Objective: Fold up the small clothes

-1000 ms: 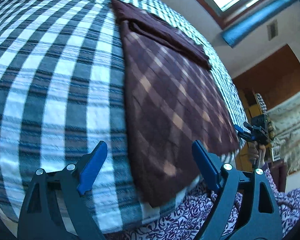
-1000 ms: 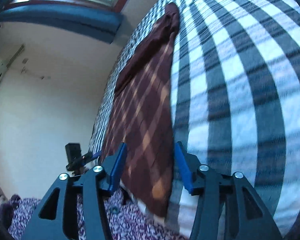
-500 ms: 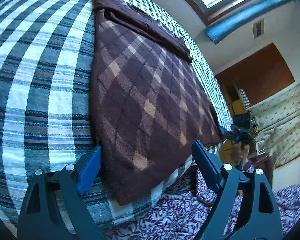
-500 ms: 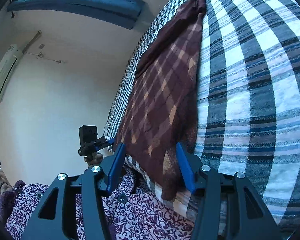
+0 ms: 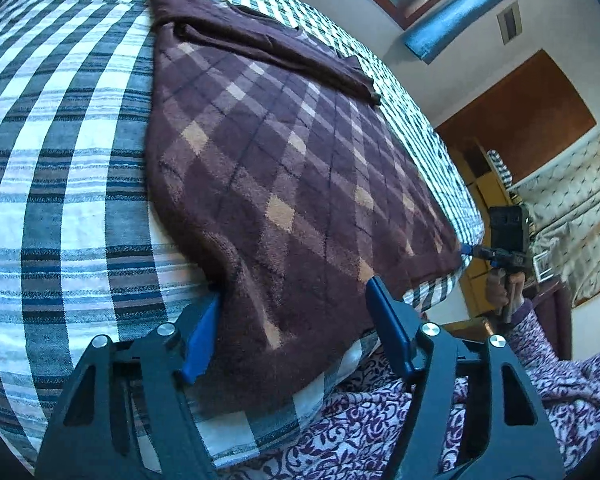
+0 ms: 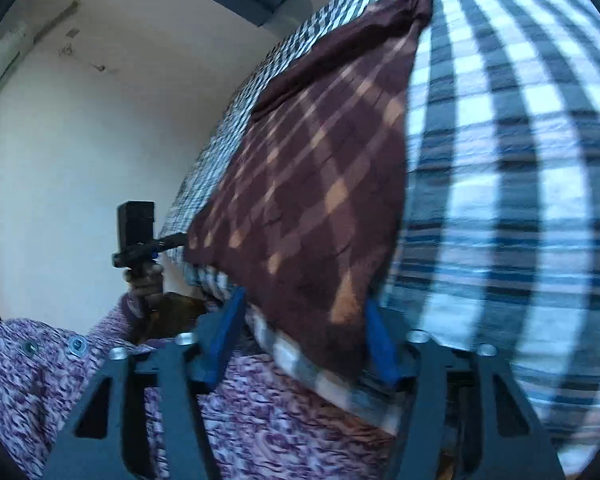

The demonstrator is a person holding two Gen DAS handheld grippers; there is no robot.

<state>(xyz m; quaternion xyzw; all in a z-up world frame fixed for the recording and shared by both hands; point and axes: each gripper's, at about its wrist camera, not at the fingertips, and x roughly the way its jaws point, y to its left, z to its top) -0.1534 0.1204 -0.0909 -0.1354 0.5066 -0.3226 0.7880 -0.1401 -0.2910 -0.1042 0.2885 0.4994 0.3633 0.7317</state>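
A dark brown garment with a tan diamond check [image 5: 284, 168] lies flat on a bed with a blue, grey and white plaid cover [image 5: 60, 168]. Its sleeves are folded across the far end. My left gripper [image 5: 296, 320] is open and straddles the garment's near left corner at the bed edge. My right gripper [image 6: 304, 320] is open and straddles the near right corner of the garment [image 6: 312, 184]. Each gripper shows in the other's view: the right one [image 5: 466, 250] and the left one [image 6: 176, 240] at the hem corners.
The plaid cover [image 6: 520, 160] spreads wide on both sides of the garment. The person's purple patterned clothing [image 5: 380, 432] is just below the bed edge. A window and blue curtain roll [image 5: 460, 12] are beyond the bed, a white wall [image 6: 80, 140] on the left.
Both grippers have moved forward onto the garment's near hem corners. The left gripper's jaws have narrowed a little, and the fabric by its left finger has bunched.
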